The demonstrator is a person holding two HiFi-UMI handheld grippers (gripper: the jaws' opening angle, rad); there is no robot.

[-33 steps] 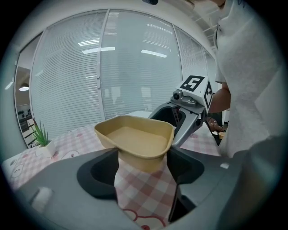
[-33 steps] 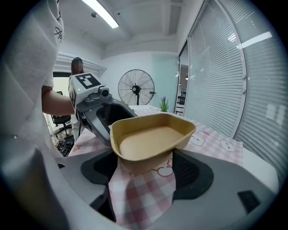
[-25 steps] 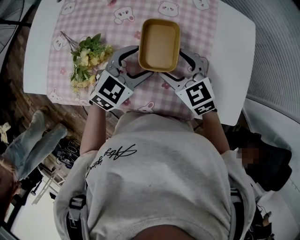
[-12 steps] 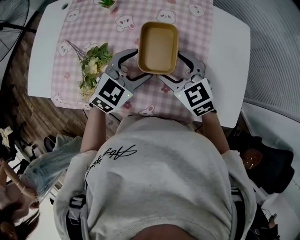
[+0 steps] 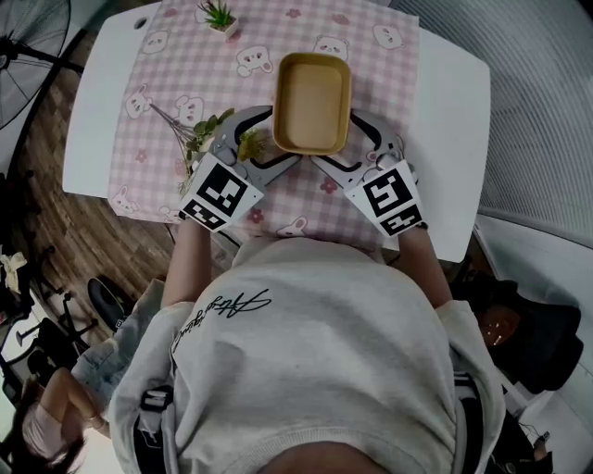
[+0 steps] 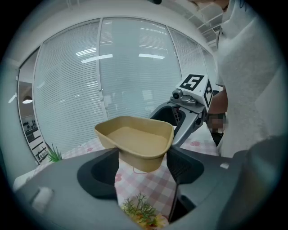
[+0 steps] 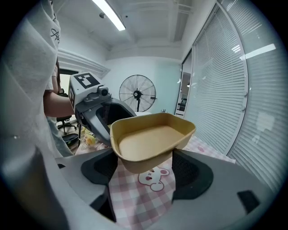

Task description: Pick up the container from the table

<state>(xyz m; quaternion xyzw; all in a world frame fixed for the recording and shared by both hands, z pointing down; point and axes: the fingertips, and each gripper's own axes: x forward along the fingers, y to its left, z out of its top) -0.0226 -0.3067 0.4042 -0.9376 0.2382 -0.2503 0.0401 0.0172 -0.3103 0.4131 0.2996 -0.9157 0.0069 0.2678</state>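
Observation:
The tan oblong container (image 5: 312, 102) hangs level above the pink checked cloth, gripped at its two near corners. My left gripper (image 5: 278, 135) is shut on its left near corner and my right gripper (image 5: 341, 139) on its right near corner. In the left gripper view the container (image 6: 137, 139) sits between the dark pads (image 6: 108, 167), its underside off the cloth, with the right gripper (image 6: 189, 105) beyond it. The right gripper view shows the container (image 7: 150, 139) pinched between the pads (image 7: 189, 168), the left gripper (image 7: 96, 108) behind it. The container is empty.
A white table (image 5: 454, 120) carries the pink bear-print cloth (image 5: 148, 111). A flower bunch (image 5: 199, 134) lies partly under the left gripper, and a small potted plant (image 5: 218, 14) stands at the far edge. A fan (image 5: 28, 37) stands on the floor at the left.
Both grippers have risen with the container held between them, so it looks a bit higher over the cloth. The flower bunch now lies partly hidden under the left gripper.

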